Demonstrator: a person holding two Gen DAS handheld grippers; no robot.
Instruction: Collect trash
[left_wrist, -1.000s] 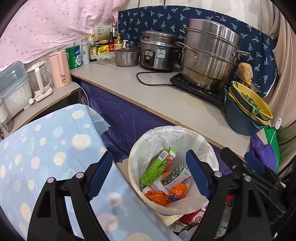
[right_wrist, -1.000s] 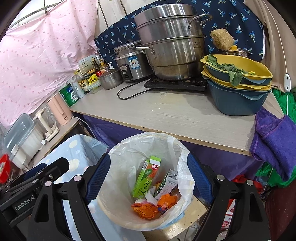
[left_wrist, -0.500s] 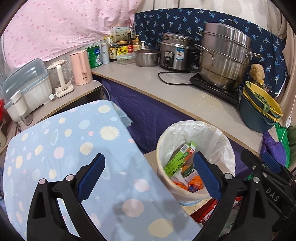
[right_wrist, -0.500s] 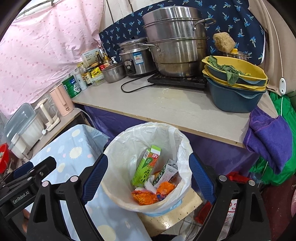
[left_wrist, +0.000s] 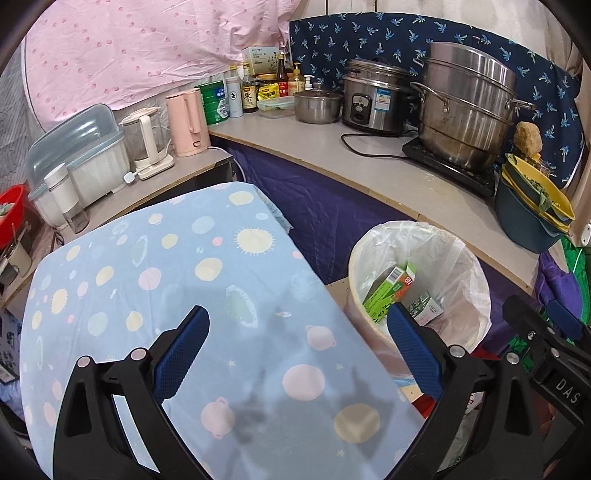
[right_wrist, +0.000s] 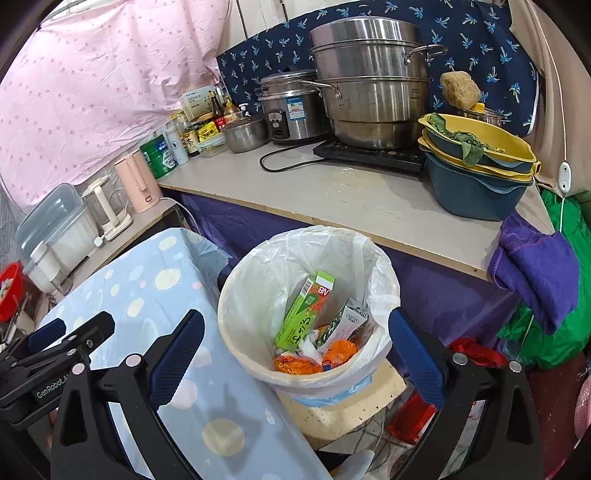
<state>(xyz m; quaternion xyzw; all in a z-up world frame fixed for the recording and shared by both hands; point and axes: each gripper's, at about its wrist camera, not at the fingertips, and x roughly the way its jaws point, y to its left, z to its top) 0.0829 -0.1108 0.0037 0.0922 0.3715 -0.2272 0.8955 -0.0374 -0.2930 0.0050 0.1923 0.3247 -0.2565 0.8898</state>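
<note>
A round trash bin (right_wrist: 384, 280) lined with a white plastic bag stands on the floor beside the table; it also shows in the left wrist view (left_wrist: 476, 266). Inside lie a green carton (right_wrist: 304, 312), a smaller grey-green carton (right_wrist: 345, 323) and orange wrappers (right_wrist: 314, 360). My left gripper (left_wrist: 295, 350) is open and empty above the blue spotted tablecloth (left_wrist: 147, 280). My right gripper (right_wrist: 295, 349) is open and empty, above the bin's near rim.
A counter (right_wrist: 332, 192) behind the bin holds a steel steamer pot (right_wrist: 369, 81), rice cooker (right_wrist: 291, 107), stacked bowls (right_wrist: 476, 170), bottles and a pink kettle (left_wrist: 184, 118). A purple cloth (right_wrist: 535, 266) hangs at the counter's right end. Red clutter (right_wrist: 410, 410) lies on the floor.
Both grippers have drawn back and up from the bin. The left one has swung left over the tablecloth. Both stay open and empty.
</note>
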